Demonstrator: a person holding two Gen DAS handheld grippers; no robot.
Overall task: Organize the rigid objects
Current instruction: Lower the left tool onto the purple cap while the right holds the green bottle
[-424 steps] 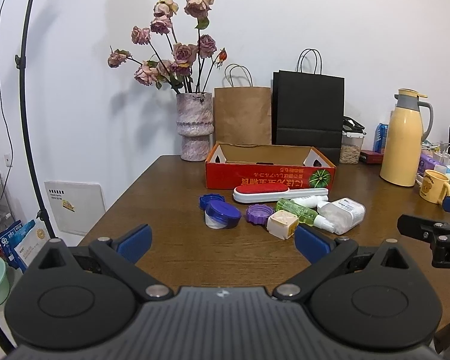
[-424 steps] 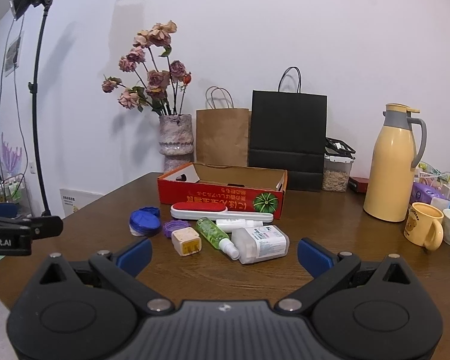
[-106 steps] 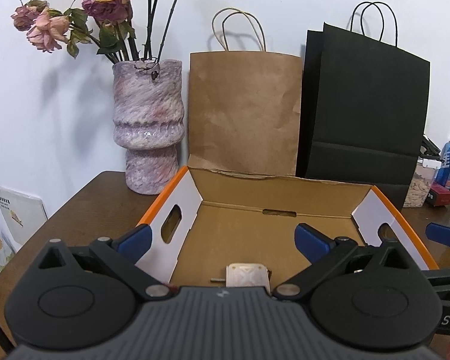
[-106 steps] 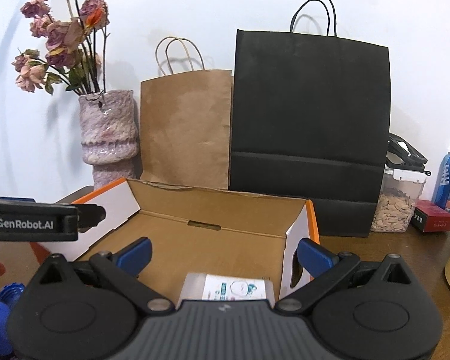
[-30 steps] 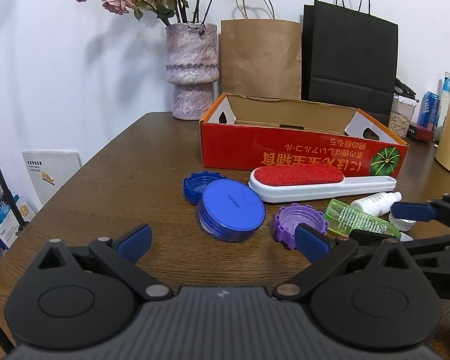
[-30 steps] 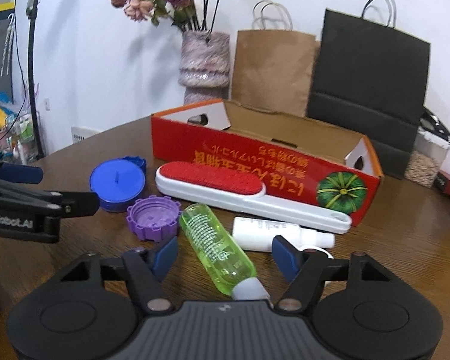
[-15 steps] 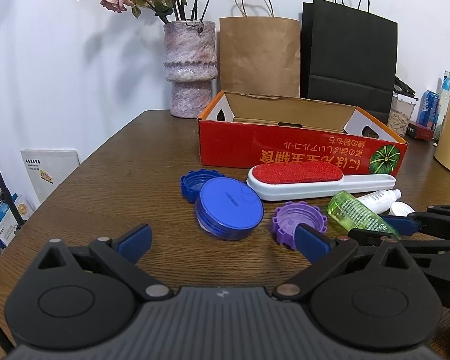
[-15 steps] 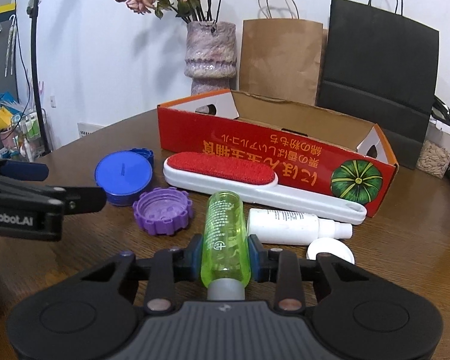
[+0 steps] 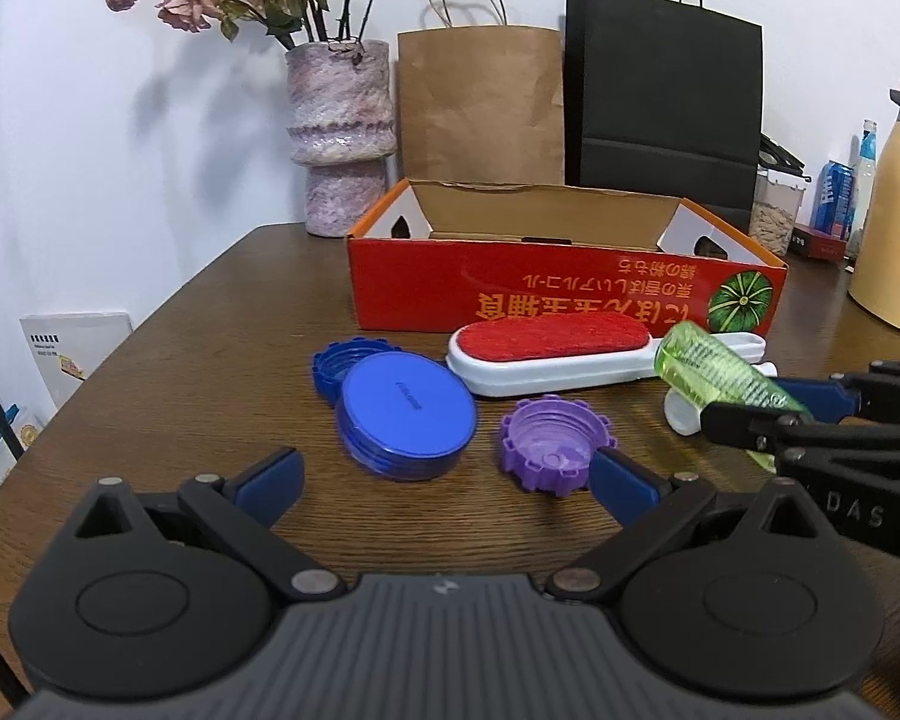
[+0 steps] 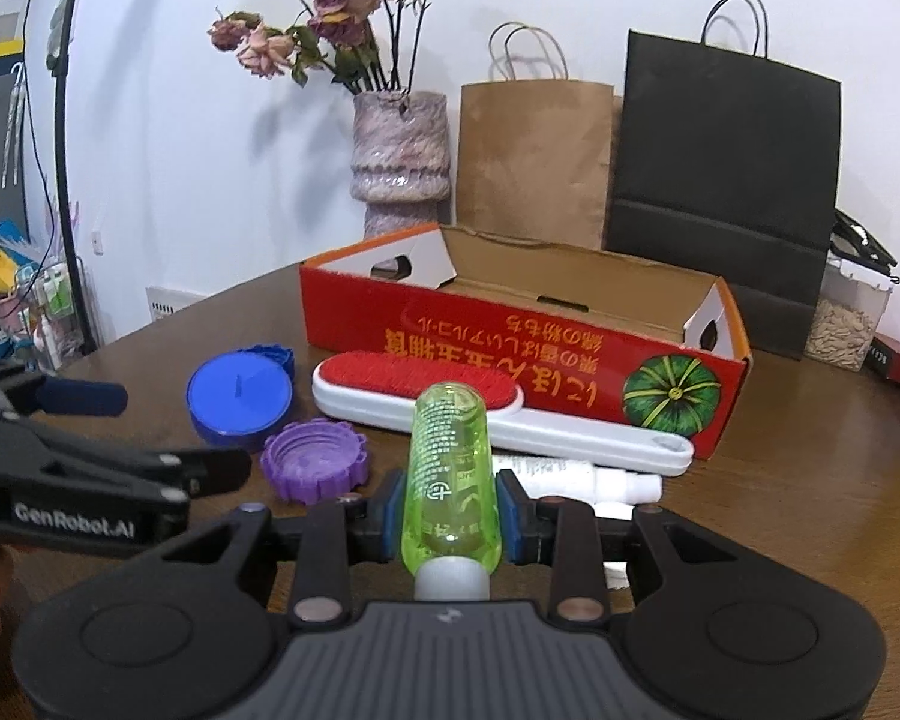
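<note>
My right gripper [image 10: 449, 513] is shut on a clear green bottle [image 10: 450, 474], held lifted above the table with its base pointing forward; from the left wrist view the green bottle [image 9: 714, 375] sticks out of that gripper at the right. My left gripper [image 9: 444, 474] is open and holds nothing, hovering just before a round blue tin [image 9: 407, 414] and a purple cap [image 9: 552, 443]. A red-and-white lint brush [image 9: 546, 351] lies in front of the red cardboard box [image 9: 564, 294]. A white bottle [image 10: 576, 477] lies under the held one.
A blue cap [image 9: 336, 363] sits behind the tin. Behind the box stand a vase of dried roses [image 9: 339, 132], a brown paper bag [image 9: 480, 102] and a black bag [image 9: 660, 108]. A yellow thermos [image 9: 897, 210] is at the right. The table's left edge is close.
My right gripper closed on the green bottle and raised it off the table. The left gripper has barely shifted.
</note>
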